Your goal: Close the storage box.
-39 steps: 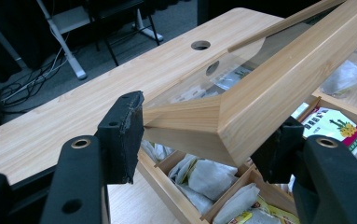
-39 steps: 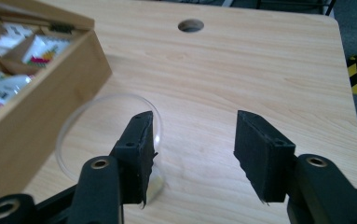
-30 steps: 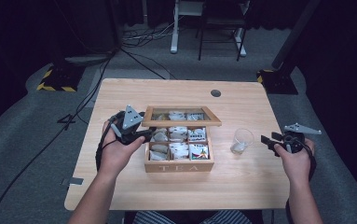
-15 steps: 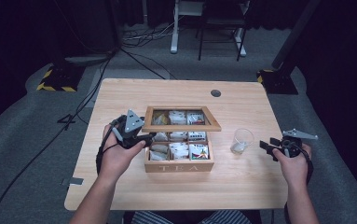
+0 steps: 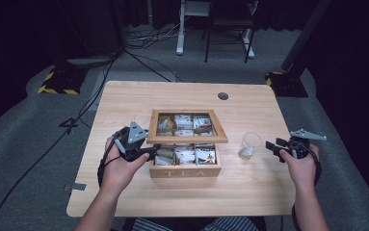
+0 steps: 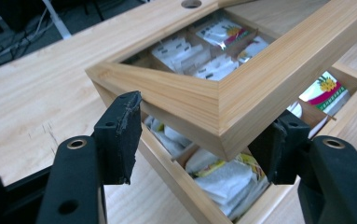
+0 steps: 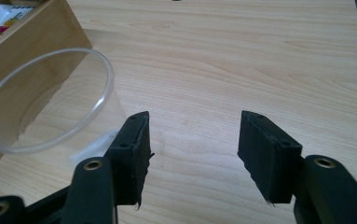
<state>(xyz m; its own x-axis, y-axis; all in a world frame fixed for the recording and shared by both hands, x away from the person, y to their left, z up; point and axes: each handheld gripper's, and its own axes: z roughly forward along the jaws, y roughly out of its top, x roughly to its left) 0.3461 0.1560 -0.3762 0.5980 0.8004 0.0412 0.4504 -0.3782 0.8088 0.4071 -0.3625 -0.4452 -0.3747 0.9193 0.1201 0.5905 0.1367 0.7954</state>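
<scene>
A wooden tea box [image 5: 184, 172] marked TEA stands mid-table, with tea bags [image 5: 205, 156] in its compartments. Its glass-paned lid [image 5: 187, 139] hangs part-way down over the box. My left gripper [image 5: 149, 153] is open at the box's left side. In the left gripper view its jaws stand wide on either side of the lid's corner [image 6: 223, 109], without touching it. A clear cup [image 5: 250, 145] stands right of the box. My right gripper [image 5: 271, 146] is open just right of the cup [image 7: 45, 105], with bare table between its jaws.
The table [image 5: 124, 103] has a round cable hole [image 5: 223, 96] at the back. Something small and white lies at the cup's bottom [image 7: 90, 148]. Cables, a desk leg and chair legs stand on the floor beyond the table.
The lid has come down further over the box. My left gripper has moved right, up to the lid's corner. The right gripper has drifted a little toward the cup.
</scene>
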